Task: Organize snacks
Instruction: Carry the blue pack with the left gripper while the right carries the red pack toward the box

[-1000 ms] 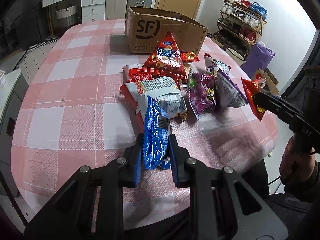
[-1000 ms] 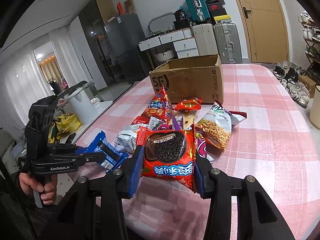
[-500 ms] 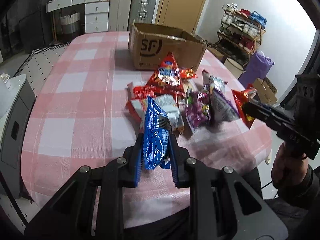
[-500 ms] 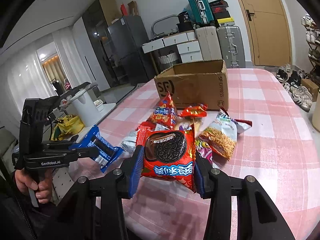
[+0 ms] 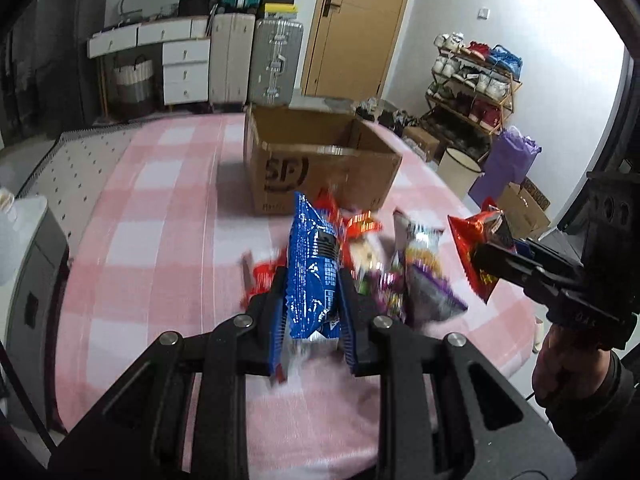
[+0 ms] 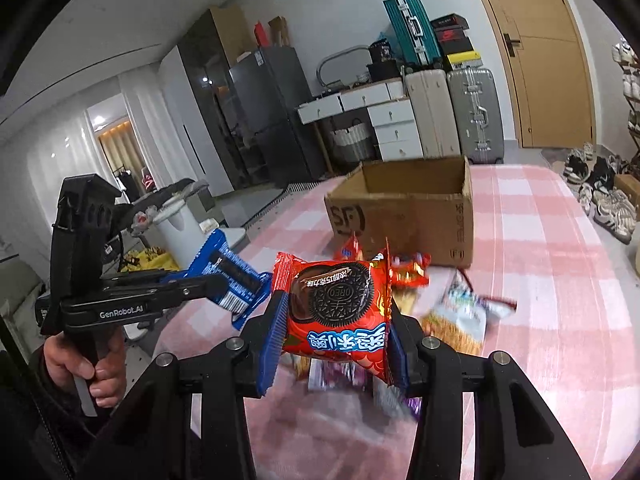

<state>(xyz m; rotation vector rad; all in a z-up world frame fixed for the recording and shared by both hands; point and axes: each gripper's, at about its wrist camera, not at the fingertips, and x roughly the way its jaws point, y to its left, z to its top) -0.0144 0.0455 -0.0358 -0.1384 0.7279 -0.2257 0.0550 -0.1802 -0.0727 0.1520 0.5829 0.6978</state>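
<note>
Snacks: blue packet (image 5: 312,276) clamped upright in your left hand-held gripper (image 5: 313,312), red Oreo packet (image 6: 338,316) pinched in your right hand-held gripper (image 6: 334,344), both above the table (image 5: 160,216) short of the cardboard box (image 5: 320,168); a slack pinch may let either slip.

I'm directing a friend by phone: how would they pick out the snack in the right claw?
On the pink checked table, in front of the open cardboard box, the right claw holds a red packet above the snack pile. It alone shows a big dark sandwich cookie; the left claw's packet is blue.
</note>
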